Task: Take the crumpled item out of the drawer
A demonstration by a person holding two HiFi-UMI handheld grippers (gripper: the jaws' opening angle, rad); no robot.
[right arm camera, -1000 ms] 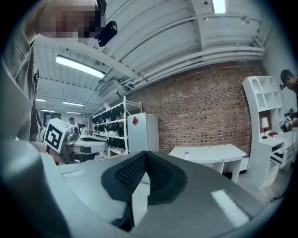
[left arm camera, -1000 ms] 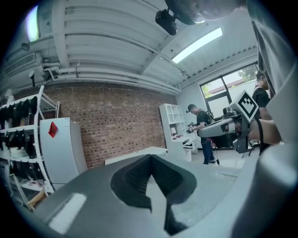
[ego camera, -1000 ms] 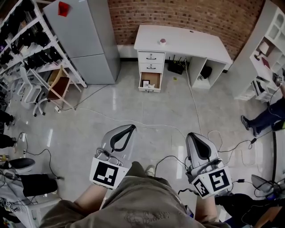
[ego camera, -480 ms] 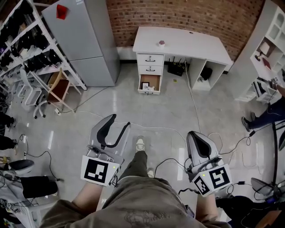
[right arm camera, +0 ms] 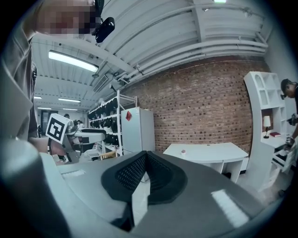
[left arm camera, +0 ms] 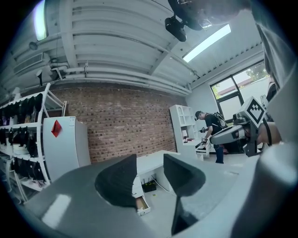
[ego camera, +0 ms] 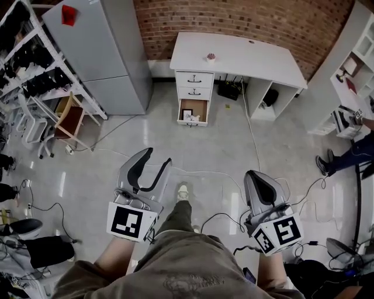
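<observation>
A person stood on the pale tiled floor (ego camera: 234, 146) with a two-jaw gripper in each hand, facing a white desk (ego camera: 245, 58) set against a brick wall (ego camera: 234, 20). The only print that could be made out was the black-and-white square marker on each gripper's cube. The left gripper (ego camera: 153, 159) was released, its jaws spread with nothing between them. The right gripper (ego camera: 256, 176) was clenched, jaws pressed together on nothing. The crumpled item (ego camera: 189, 117), a pale wad, lay inside the open bottom drawer (ego camera: 195, 106) of the desk's three-drawer stack, well apart from both grippers and across the floor ahead of them, nearer the left gripper's line. A small cup (ego camera: 210, 57) sat on the desktop. A grey cabinet (ego camera: 105, 52) bearing a red tag (ego camera: 68, 14) stood to the left of the desk.
</observation>
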